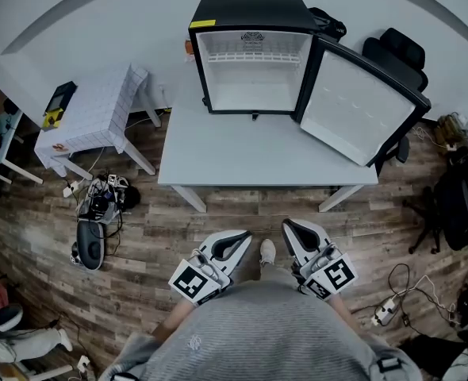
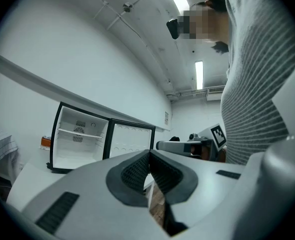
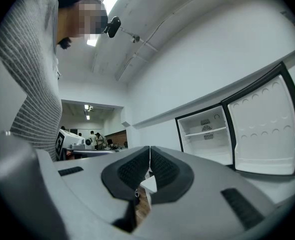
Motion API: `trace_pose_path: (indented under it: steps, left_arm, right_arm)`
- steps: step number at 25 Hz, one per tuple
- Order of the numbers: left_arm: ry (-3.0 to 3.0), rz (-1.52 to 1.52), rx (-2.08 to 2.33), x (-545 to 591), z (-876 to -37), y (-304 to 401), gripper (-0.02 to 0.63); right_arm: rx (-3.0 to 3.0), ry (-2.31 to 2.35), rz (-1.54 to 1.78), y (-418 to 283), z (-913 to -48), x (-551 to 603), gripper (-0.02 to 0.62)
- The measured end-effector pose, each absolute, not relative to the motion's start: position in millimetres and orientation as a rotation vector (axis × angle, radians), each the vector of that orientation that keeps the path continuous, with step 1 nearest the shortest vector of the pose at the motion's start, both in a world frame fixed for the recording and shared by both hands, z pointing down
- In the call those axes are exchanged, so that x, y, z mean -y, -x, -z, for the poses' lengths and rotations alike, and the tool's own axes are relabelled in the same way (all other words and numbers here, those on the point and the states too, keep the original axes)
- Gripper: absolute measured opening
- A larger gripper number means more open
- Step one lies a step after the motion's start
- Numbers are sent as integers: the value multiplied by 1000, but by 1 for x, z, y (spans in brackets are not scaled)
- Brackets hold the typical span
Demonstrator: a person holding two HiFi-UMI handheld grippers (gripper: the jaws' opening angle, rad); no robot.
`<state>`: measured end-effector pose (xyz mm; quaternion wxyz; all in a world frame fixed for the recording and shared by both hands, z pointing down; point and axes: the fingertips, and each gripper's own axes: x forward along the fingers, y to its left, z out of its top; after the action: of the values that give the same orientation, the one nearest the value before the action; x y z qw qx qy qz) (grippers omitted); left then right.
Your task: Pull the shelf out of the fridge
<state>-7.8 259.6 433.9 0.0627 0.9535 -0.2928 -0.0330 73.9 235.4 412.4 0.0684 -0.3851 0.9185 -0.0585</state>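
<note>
A small black fridge (image 1: pixel 252 50) stands at the far edge of a white table (image 1: pixel 250 161), its door (image 1: pixel 361 109) swung wide open to the right. Inside, a thin white shelf (image 1: pixel 252 56) spans the upper part; it also shows in the left gripper view as the shelf (image 2: pixel 80 133) and in the right gripper view as the shelf (image 3: pixel 206 132). My left gripper (image 1: pixel 238 239) and right gripper (image 1: pixel 291 227) are held close to my body, short of the table's near edge and well away from the fridge. Both are shut and hold nothing, as the left gripper (image 2: pixel 149 156) and right gripper (image 3: pixel 150 151) show up close.
A white side table (image 1: pixel 91 109) with a small device stands at the left. Cables and gear (image 1: pixel 99 205) lie on the wood floor beside it. A black chair (image 1: pixel 397 50) sits behind the open door. Bags (image 1: pixel 464 197) and a power strip (image 1: pixel 385 312) lie at the right.
</note>
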Motion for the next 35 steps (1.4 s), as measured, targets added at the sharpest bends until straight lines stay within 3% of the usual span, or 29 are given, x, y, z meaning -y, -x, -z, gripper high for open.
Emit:
trace_pose_path:
  steps: [24, 35]
  left_arm:
    - [-2893, 122, 1107, -112, -408, -36, 11]
    - [-2972, 160, 1000, -71, -399, -53, 11]
  right_arm:
    - [-2831, 976, 145, -123, -395, -87, 12]
    - [-2820, 1039, 145, -123, -402, -47, 12]
